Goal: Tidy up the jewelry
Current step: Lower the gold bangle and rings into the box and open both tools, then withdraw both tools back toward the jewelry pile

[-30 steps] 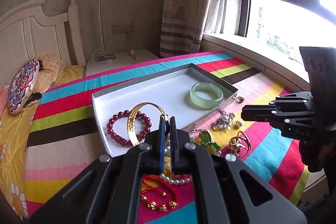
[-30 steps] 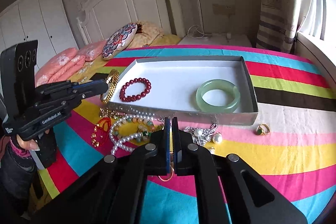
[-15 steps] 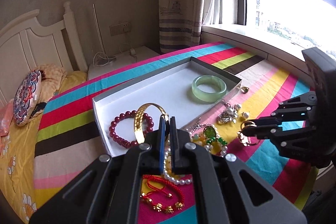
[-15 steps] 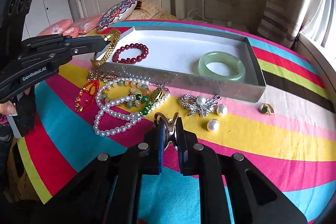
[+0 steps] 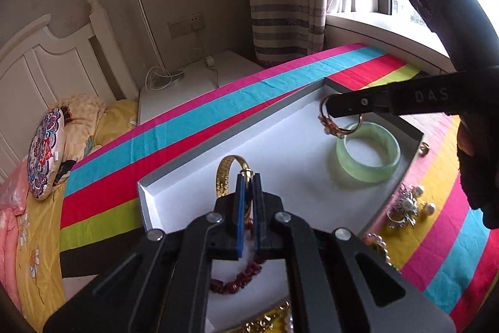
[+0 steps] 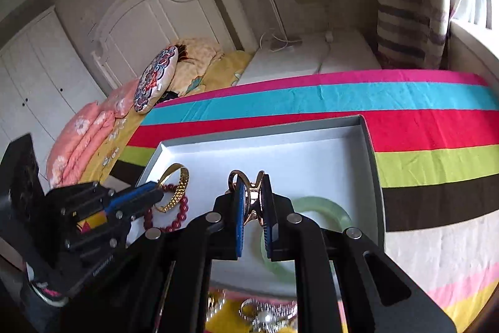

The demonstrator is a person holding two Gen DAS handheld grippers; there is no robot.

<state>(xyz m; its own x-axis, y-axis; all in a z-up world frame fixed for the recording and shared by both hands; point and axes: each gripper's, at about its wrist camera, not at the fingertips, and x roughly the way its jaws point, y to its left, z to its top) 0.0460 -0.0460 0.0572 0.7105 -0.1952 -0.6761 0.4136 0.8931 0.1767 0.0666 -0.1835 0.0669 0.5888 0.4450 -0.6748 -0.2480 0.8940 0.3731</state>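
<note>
Left wrist: tray (image 5: 193, 164) holds jade bangle (image 5: 368, 156); jaws clamp gold bangle (image 5: 225, 177).

Bangle (image 5: 368, 156), bead bracelet (image 5: 237, 280) in tray (image 5: 193, 146); brooch (image 5: 402, 208) beside.

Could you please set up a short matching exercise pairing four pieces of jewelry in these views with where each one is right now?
Things:
1. gold bangle
2. gold ring
3. green bangle
4. pearl brooch

Places:
A. lying flat in the white tray
B. on the striped cloth, outside the tray
C. pinched in the right gripper
D. pinched in the left gripper

Pairs: 1-D, 2-C, 3-A, 4-B
</note>
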